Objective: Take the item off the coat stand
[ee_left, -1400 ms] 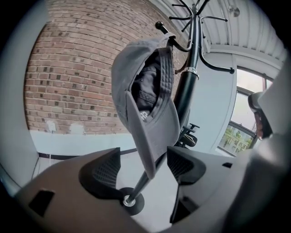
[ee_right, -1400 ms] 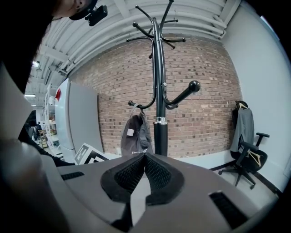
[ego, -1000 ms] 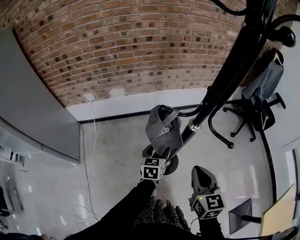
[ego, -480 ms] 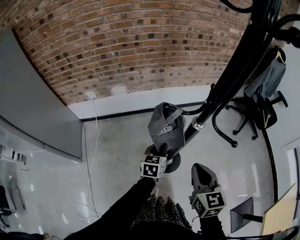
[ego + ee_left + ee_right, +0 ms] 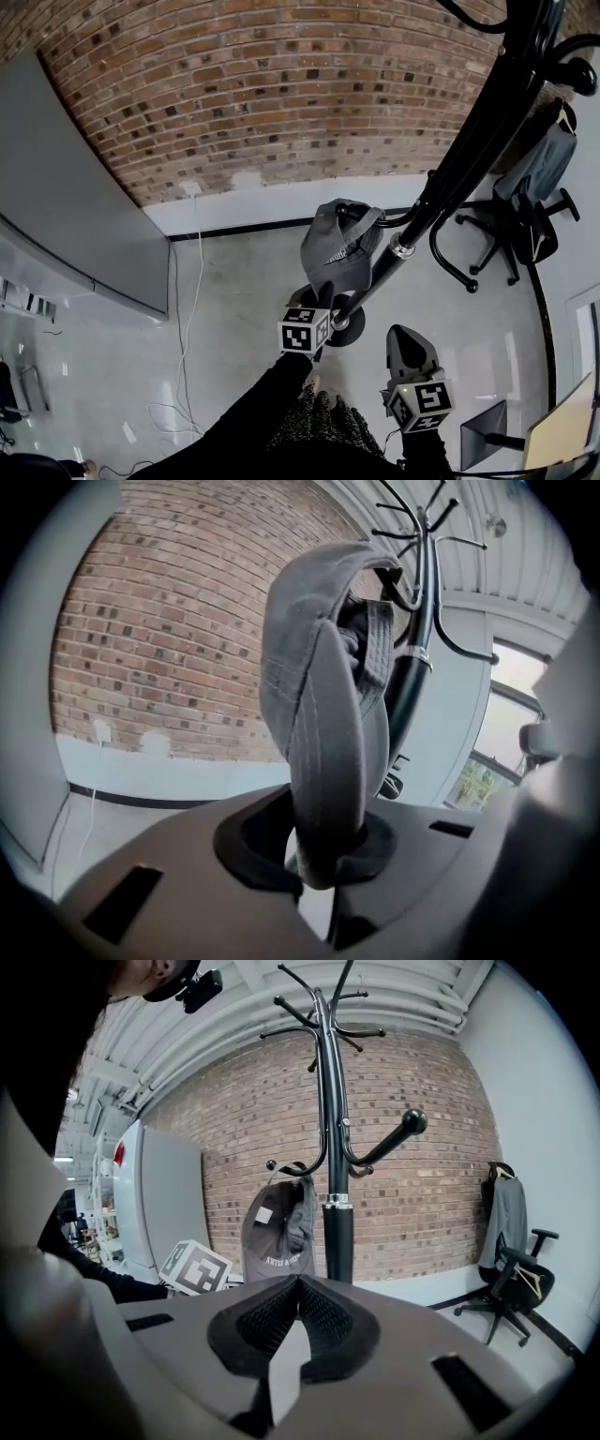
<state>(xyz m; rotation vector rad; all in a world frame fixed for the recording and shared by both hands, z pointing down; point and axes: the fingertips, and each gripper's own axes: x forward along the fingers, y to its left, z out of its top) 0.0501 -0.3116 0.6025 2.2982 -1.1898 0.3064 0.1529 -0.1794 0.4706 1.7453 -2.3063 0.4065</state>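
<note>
Left gripper view shows the left tool (image 5: 323,881) clamped on the lower edge of the grey cap (image 5: 314,696), which hangs straight ahead from a low hook of the coat stand (image 5: 419,621), while the right tool (image 5: 298,1330), closed and empty, sits farther back.

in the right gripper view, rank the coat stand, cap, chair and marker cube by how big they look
1. coat stand, by far the largest
2. chair and cap: about alike, and the chair stands farther off, so I won't rank them
3. marker cube, smallest
</note>
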